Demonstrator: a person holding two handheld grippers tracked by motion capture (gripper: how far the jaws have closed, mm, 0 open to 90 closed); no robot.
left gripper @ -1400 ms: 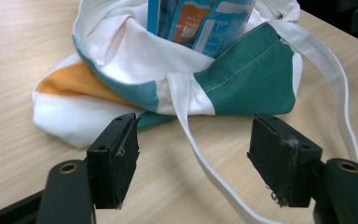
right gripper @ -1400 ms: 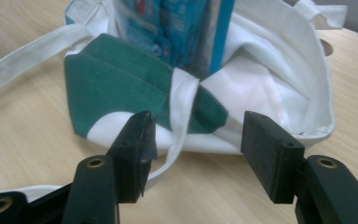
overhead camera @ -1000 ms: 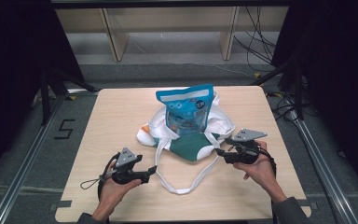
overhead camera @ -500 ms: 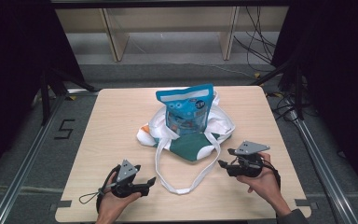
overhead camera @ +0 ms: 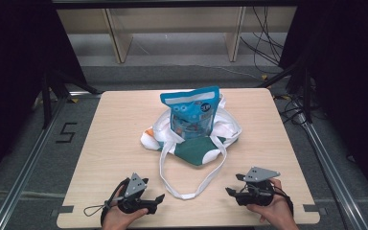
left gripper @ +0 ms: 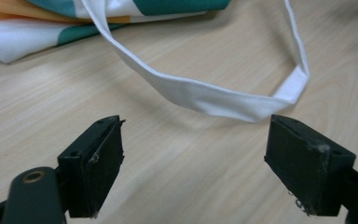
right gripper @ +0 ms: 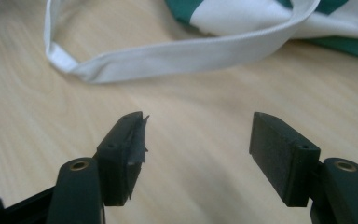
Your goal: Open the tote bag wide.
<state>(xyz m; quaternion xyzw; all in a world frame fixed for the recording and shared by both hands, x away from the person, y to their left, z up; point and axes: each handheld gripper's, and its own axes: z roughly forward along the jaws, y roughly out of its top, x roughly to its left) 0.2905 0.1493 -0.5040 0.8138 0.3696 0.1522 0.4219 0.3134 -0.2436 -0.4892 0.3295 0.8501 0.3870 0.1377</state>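
A white, green and orange cloth bag [overhead camera: 196,148] lies in the middle of the wooden table [overhead camera: 115,139]. A blue snack pouch [overhead camera: 191,112] stands upright in it. The bag's white strap [overhead camera: 191,191] loops toward the front edge; it also lies ahead of the jaws as the strap [left gripper: 223,100] in the left gripper view and the strap [right gripper: 177,58] in the right gripper view. My left gripper [overhead camera: 155,199] rests at the front left, open and empty. My right gripper [overhead camera: 232,189] rests at the front right, open and empty. Both sit apart from the strap.
Bare wood surrounds the bag on all sides. Beyond the table's far edge stand wooden shelf legs [overhead camera: 117,40] and cables [overhead camera: 268,43] on the floor. A metal rail [overhead camera: 326,163] runs along the right side.
Both hands have drawn back toward the front edge of the table, away from the bag. The bag and pouch have stayed put.
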